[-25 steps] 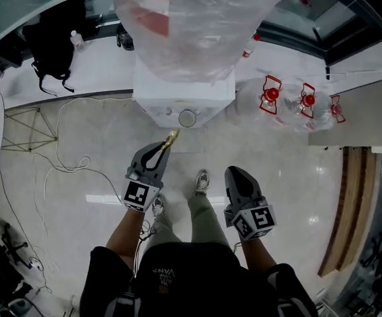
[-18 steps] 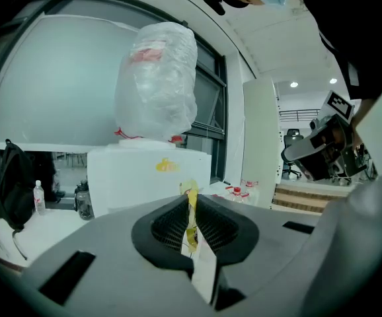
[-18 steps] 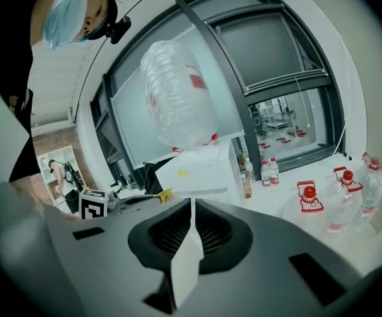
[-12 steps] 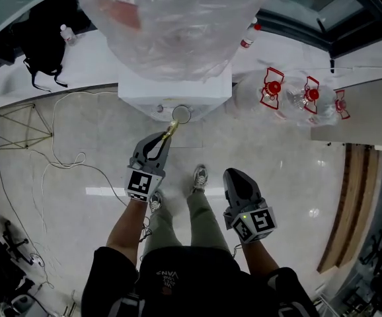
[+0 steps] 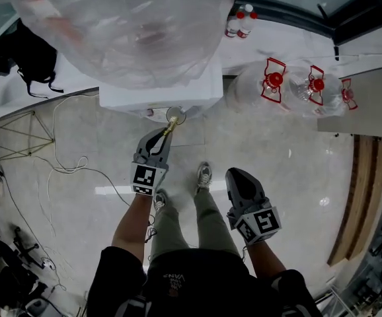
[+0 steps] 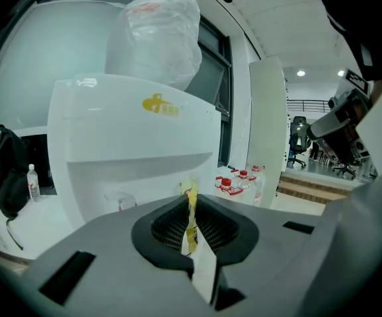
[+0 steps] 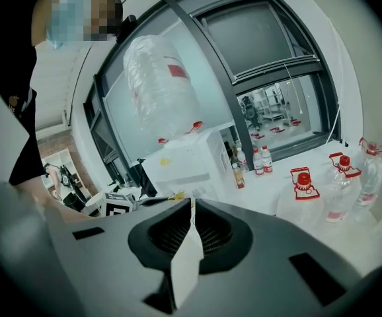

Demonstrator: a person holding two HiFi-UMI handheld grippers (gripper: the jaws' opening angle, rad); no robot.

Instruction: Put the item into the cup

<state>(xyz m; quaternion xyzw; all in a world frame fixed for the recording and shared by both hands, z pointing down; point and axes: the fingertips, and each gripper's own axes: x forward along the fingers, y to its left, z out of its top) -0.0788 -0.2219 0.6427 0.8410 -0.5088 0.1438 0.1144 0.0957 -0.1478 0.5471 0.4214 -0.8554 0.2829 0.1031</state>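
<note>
Two grippers are in your hands, and only one of them carries something. Your left gripper (image 5: 165, 132) has its jaws set narrow, pinched on a thin yellow packet (image 6: 190, 233) that stands upright between the pads, with its top end sticking out past the fingertips. In the head view this packet (image 5: 170, 127) points toward the cup (image 5: 175, 115), and its far end reaches the near rim of the cup. You cannot tell from here if it touches the rim or is already inside.

The cup stands in the recess of the white water dispenser (image 5: 158, 90), at the front. On top of the dispenser sits a big bottle (image 5: 125, 25) wrapped in clear plastic.

Your right gripper (image 5: 236, 176) is held lower and to the right, well apart from the cup, above the pale floor (image 5: 277, 150). Its jaws are together, with only a thin slit between them and nothing in it.

Several empty water jugs (image 5: 273, 84) with red caps lie to the right of the dispenser. To the left, a black backpack (image 5: 29, 55) rests on the white ledge, and a white cable (image 5: 59, 157) lies loose on the floor.
</note>
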